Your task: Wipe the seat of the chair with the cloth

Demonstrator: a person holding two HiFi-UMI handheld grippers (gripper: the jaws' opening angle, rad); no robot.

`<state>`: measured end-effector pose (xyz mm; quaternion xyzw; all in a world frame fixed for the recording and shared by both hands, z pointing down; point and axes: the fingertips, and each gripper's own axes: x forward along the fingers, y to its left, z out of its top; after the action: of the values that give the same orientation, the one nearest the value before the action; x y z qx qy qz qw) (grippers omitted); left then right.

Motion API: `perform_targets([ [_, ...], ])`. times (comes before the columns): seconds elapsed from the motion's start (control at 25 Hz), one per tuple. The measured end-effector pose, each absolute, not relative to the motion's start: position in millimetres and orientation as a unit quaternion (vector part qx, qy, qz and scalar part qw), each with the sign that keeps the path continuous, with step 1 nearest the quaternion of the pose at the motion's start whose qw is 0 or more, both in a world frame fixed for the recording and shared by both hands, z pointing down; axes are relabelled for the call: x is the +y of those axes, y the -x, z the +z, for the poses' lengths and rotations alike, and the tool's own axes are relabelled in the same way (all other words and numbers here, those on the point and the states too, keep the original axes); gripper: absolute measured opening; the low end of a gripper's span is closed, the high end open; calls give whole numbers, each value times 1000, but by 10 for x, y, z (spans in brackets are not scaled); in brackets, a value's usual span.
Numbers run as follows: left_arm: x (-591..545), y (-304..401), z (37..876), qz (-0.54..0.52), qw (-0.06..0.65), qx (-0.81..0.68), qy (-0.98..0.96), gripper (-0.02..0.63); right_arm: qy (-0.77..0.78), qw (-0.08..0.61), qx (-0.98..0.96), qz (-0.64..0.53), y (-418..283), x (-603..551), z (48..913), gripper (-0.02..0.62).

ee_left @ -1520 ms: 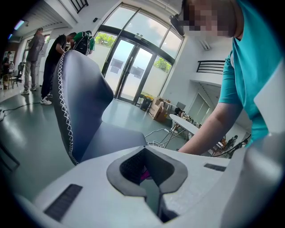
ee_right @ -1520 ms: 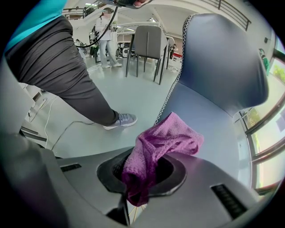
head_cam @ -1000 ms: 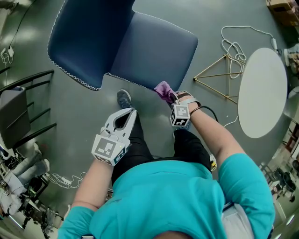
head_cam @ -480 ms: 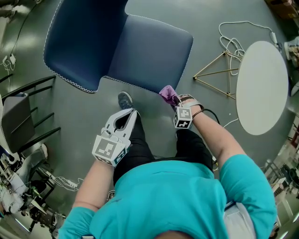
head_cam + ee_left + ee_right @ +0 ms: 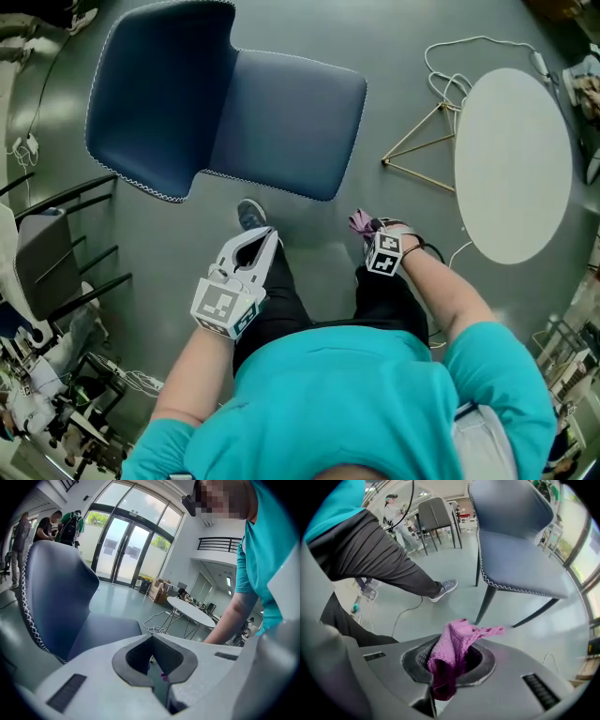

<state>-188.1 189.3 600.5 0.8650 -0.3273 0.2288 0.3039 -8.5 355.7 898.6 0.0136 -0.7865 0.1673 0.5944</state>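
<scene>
The dark blue chair stands on the grey floor, its seat bare; it also shows in the left gripper view and the right gripper view. My right gripper is shut on a purple cloth, held off the seat's front right corner, over the floor. The cloth bunches between that gripper's jaws. My left gripper hangs in front of the chair with its jaws shut and nothing in them.
A round white table stands to the right on a gold wire base, with a white cable on the floor. A dark chair and cables lie at the left. People stand far off by the glass doors.
My right gripper has pulled back from the seat's front edge toward my body, taking the purple cloth off the chair. The left gripper has hardly moved.
</scene>
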Motion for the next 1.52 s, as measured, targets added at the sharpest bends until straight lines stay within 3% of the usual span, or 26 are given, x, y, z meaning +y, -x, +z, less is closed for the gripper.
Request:
perform_targets([
  [0.24, 1884, 1494, 5847, 216, 300, -328, -869, 5, -81, 519, -806, 273, 67, 3482, 8610, 54],
  [0.48, 1867, 1048, 5285, 191, 285, -335, -877, 3, -127, 423, -831, 339, 41, 3314, 7679, 54],
  [0.88, 1304, 1041, 4188, 143, 235, -298, -914, 3, -257, 270, -831, 412, -102, 2400, 6188, 54],
  [1.32, 793, 1106, 2460, 69, 174, -239, -953, 4, -401, 97, -828, 380, -446, 1527, 3896, 54],
  [1.52, 785, 982, 1883, 41, 152, -229, -961, 3, -434, 59, -833, 337, -768, 1478, 3055, 54],
])
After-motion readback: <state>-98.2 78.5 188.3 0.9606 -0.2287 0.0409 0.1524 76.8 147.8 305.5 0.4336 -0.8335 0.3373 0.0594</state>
